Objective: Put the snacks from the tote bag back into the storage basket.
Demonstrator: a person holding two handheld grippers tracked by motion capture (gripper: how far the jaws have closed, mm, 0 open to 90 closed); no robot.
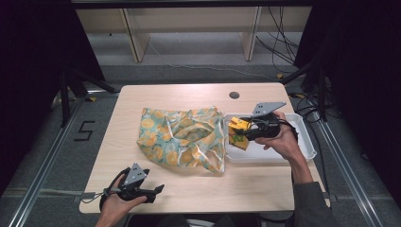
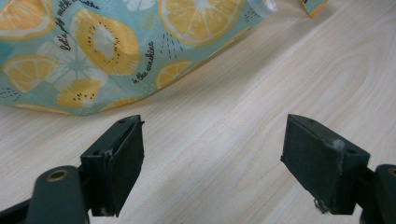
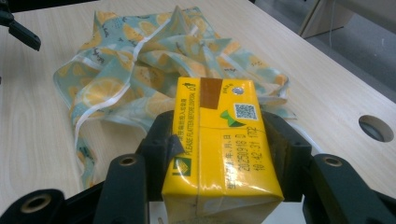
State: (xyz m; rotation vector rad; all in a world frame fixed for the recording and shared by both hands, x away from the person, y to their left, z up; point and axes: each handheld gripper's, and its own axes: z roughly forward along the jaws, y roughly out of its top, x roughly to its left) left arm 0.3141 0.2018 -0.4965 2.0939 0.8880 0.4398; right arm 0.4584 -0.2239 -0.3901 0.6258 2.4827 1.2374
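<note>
A yellow drink carton (image 3: 219, 149) sits between the jaws of my right gripper (image 3: 219, 144), which is shut on it. In the high view the right gripper (image 1: 239, 128) holds the carton (image 1: 239, 125) over the left end of a white tray (image 1: 283, 153). A crumpled fabric bag (image 1: 182, 137) printed with lemons and kiwis lies on the table's middle, just left of the tray; it shows as the bag (image 3: 140, 70) beyond the carton. My left gripper (image 1: 158, 189) rests near the table's front edge, and the left gripper (image 2: 212, 161) is open with bare wood between its jaws, the bag (image 2: 116, 46) beyond it.
The wooden table (image 1: 142, 94) has a round cable hole (image 1: 234, 95) at the back. A second yellow item (image 1: 240, 143) lies in the tray under the held carton. Shelf legs and cables stand on the floor behind the table.
</note>
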